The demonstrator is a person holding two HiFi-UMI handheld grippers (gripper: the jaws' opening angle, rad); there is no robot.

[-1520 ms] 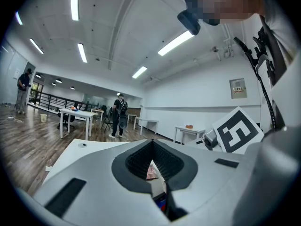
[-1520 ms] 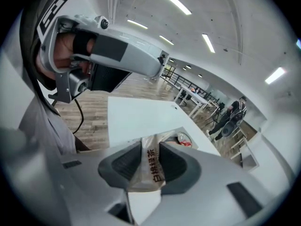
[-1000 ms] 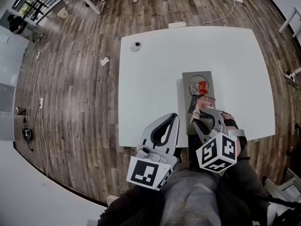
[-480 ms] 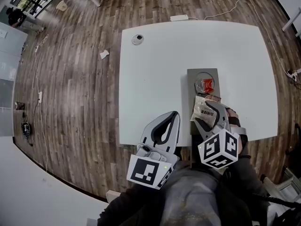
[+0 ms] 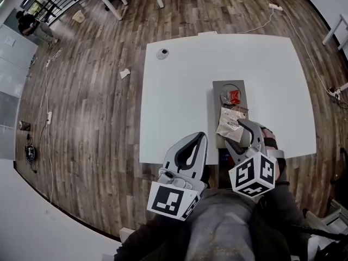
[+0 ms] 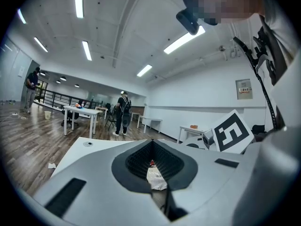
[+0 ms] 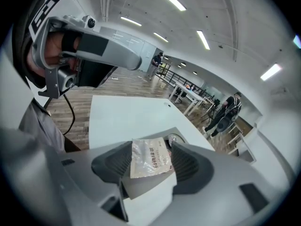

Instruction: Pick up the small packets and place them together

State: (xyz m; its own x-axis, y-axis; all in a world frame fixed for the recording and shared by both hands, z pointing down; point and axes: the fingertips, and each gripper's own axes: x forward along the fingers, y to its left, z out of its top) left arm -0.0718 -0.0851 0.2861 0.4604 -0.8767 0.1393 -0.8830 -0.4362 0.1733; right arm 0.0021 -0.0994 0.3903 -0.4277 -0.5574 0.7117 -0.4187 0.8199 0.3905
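Observation:
A grey tray [image 5: 220, 88] lies on the white table [image 5: 179, 91]. At its far end sits a red packet [image 5: 233, 97] in clear wrap. Just nearer, a silver packet [image 5: 229, 123] with printed text rests flat on the tray. My right gripper [image 5: 238, 131] stands open with its jaws on either side of that silver packet [image 7: 149, 160], whose edges reach close to both pads. My left gripper [image 5: 202, 136] is shut and empty, hovering over the table's near edge left of the tray. Its view looks past its shut tips [image 6: 151, 142] at the silver packet [image 6: 155, 178].
A small round object [image 5: 162, 53] sits near the table's far left corner. A white power strip [image 5: 206, 33] lies at the far edge, with cables on the wooden floor. A paper scrap [image 5: 125, 73] lies on the floor at left. Other tables and people stand far off.
My right gripper's jaws have spread apart, and the silver packet, held tilted before, now lies flat on the tray near the red packet. The left gripper has stayed put.

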